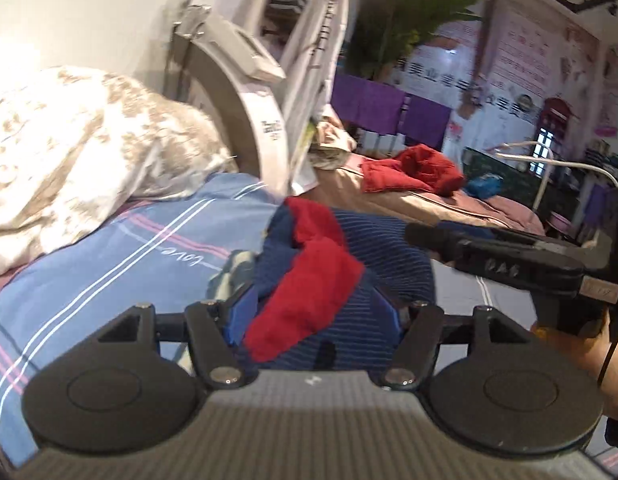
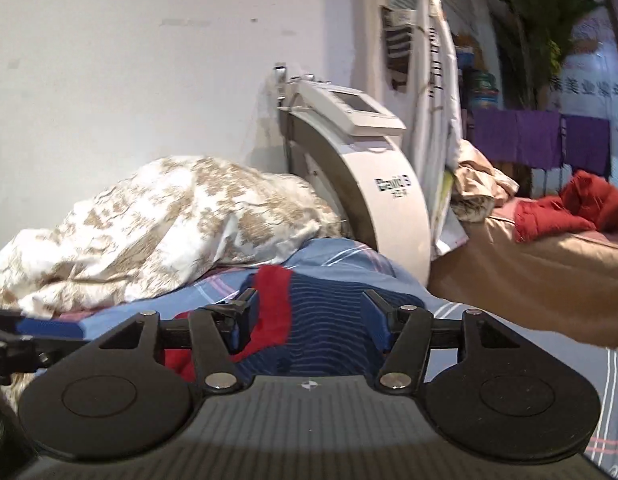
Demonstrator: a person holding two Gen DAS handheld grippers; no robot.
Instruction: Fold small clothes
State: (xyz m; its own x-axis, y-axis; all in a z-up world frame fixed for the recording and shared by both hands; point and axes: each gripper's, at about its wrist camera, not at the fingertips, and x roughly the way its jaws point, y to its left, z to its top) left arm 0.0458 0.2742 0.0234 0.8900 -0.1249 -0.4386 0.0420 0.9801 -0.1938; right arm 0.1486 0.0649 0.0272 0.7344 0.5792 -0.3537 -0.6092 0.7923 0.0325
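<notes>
Both jaws stand released, pads off cloth. Navy striped garment (image 2: 329, 320) with red trim lies bunched between right gripper (image 2: 309, 316) jaws and just ahead of left gripper (image 1: 317, 316), on the bed (image 1: 109, 248). Fold unfinished; flattening remains.

Crumpled quilt (image 2: 161, 224) beside white machine (image 2: 373, 200)

Cursive word "love" upside down on the blue striped sheet (image 1: 109, 256), blurred unreadable brand lettering on the white curved machine (image 2: 389, 188)
</notes>
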